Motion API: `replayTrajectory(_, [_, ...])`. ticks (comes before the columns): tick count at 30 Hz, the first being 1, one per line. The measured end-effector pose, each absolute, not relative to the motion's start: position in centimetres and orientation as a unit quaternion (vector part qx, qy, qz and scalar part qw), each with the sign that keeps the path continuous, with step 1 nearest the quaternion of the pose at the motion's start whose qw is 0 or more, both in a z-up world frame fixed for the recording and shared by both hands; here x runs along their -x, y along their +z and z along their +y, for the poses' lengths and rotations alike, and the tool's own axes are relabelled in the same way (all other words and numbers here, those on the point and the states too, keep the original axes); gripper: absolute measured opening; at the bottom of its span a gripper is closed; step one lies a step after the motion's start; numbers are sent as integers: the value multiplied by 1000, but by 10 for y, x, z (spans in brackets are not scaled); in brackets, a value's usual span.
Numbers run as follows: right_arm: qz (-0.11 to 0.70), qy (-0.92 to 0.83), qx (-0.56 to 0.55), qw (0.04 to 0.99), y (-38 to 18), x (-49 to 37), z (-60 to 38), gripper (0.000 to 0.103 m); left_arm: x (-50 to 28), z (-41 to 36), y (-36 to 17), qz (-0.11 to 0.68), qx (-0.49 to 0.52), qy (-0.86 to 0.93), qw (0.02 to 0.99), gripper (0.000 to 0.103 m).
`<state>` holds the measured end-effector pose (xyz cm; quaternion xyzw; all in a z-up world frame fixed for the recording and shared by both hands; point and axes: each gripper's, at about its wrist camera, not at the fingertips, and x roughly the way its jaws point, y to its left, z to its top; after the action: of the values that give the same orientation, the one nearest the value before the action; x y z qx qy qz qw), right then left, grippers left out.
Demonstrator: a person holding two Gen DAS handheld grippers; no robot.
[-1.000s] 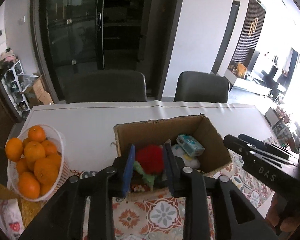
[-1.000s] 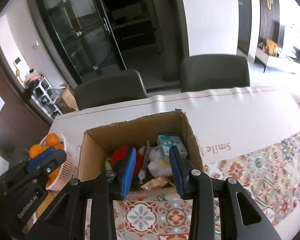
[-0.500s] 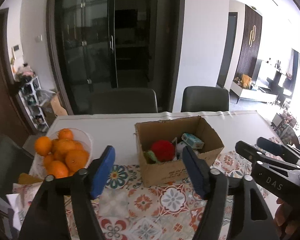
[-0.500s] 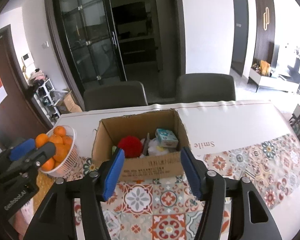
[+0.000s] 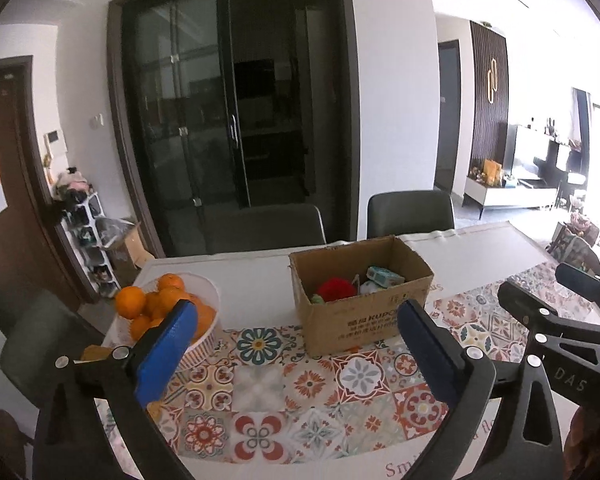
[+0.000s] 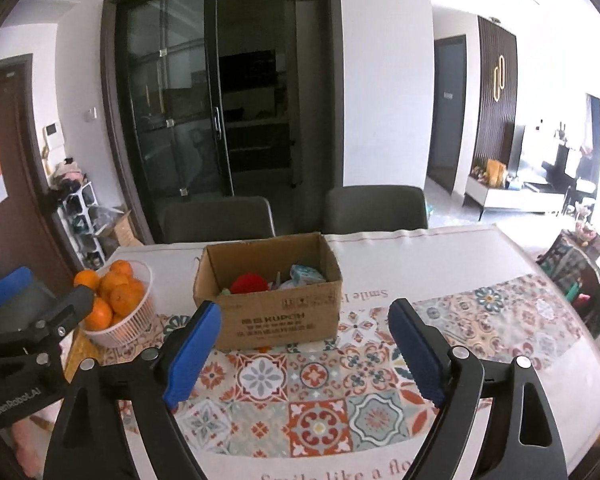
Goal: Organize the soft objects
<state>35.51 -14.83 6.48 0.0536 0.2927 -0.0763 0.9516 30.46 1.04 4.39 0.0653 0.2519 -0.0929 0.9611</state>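
We see a table under a white cloth, its near half printed with colourful tiles. Two dark chairs stand at its far edge, at twelve o'clock, before tall black glass doors. At ten o'clock in the right wrist view a white basket holds oranges.

The cardboard box sits open near the middle of the table, at twelve o'clock from both cameras. Inside we make out a red fluffy ball, a pale blue packet and other soft things we cannot identify.

We hold the left gripper above the tiled cloth, short of the box, jaws wide apart and empty. The right gripper hovers likewise, jaws spread, gripping nothing. Each gripper shows at the edge of the other's view.
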Motion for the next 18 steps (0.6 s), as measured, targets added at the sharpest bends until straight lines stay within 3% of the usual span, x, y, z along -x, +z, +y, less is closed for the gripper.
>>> replayTrajectory(18, [259,-75,-31,962,79,-220,-154,89,-164,-2,43,227,-71,-63,969,103])
